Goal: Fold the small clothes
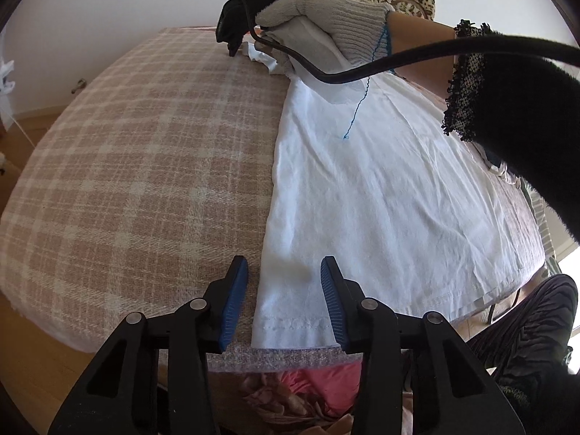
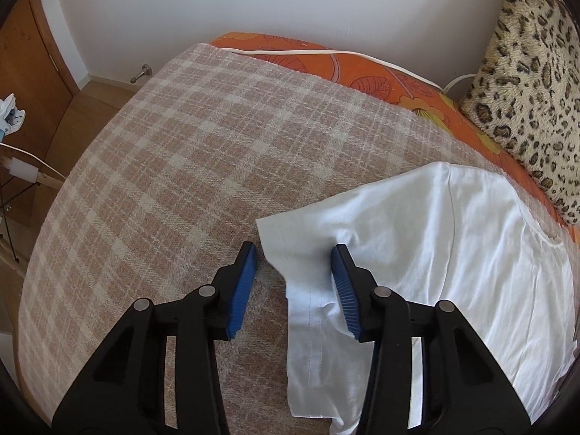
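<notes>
White cotton is lying spread over a pink-and-cream checked blanket (image 1: 137,166) that is covering a bed: it is a small white T-shirt (image 1: 380,188), lying flat and lightly creased on the blanket's right part, with its stitched hem at the near edge.

In the left wrist view, the left tool (image 1: 284,301) is pointing steeply down over the hem's corner. Its blue ribbed pads are standing apart, one over bare blanket and the other over the cloth, with the shirt's folded side edge lying between them; they are not pinching it.

Farther off in the same view, a hand in a grey knitted glove (image 1: 326,18) is holding the right tool at the shirt's far end, with a black cable (image 1: 435,54) arching away from it.

In the right wrist view, the right tool (image 2: 293,290) is hanging over a short sleeve (image 2: 308,275). Its pads are also standing apart, and the sleeve's hemmed end is lying in the gap. The right pad seems to be resting against the fabric, though the view is too tight to be sure.

Beyond the blanket, an orange leaf-printed sheet (image 2: 362,72) is showing, and a leopard-print cushion (image 2: 525,90) is leaning against the white wall.
</notes>
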The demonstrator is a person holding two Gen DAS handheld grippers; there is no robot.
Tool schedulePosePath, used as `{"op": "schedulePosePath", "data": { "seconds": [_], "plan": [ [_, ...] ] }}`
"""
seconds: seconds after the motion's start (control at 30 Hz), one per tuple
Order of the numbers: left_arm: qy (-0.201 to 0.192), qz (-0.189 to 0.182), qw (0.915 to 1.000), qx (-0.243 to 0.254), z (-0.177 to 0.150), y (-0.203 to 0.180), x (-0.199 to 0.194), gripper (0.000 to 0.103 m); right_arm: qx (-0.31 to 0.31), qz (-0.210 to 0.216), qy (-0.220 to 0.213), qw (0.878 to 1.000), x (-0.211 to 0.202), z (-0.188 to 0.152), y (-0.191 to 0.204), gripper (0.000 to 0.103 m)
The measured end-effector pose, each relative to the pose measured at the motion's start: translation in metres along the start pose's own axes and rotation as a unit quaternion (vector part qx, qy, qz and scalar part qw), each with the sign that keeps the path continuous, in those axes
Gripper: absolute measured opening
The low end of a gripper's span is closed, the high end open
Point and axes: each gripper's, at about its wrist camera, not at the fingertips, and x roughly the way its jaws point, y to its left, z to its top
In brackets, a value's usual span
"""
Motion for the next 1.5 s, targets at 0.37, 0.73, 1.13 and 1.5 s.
{"op": "schedulePosePath", "data": {
  "seconds": [0.37,0.73,1.13,1.5],
  "plan": [
    [0.003,-0.074,0.9956,-0.057,0.001,0.011,-0.001,0.003,0.040,0.023,-0.014,0.999,-0.012,-0.003,-0.042,0.006],
    [-0.012,-0.113,0.9931,-0.029,0.011,-0.016,-0.006,0.002,0.065,0.018,-0.057,0.996,-0.057,-0.002,-0.094,0.006],
    [-0.003,-0.138,0.9901,0.026,0.009,-0.057,-0.003,0.002,0.088,-0.019,-0.078,0.993,-0.083,-0.028,-0.151,0.006],
    [0.024,-0.145,0.9877,0.052,0.003,-0.081,0.014,0.002,0.141,-0.045,-0.072,0.986,-0.067,-0.071,-0.216,0.006]
  ]
}}
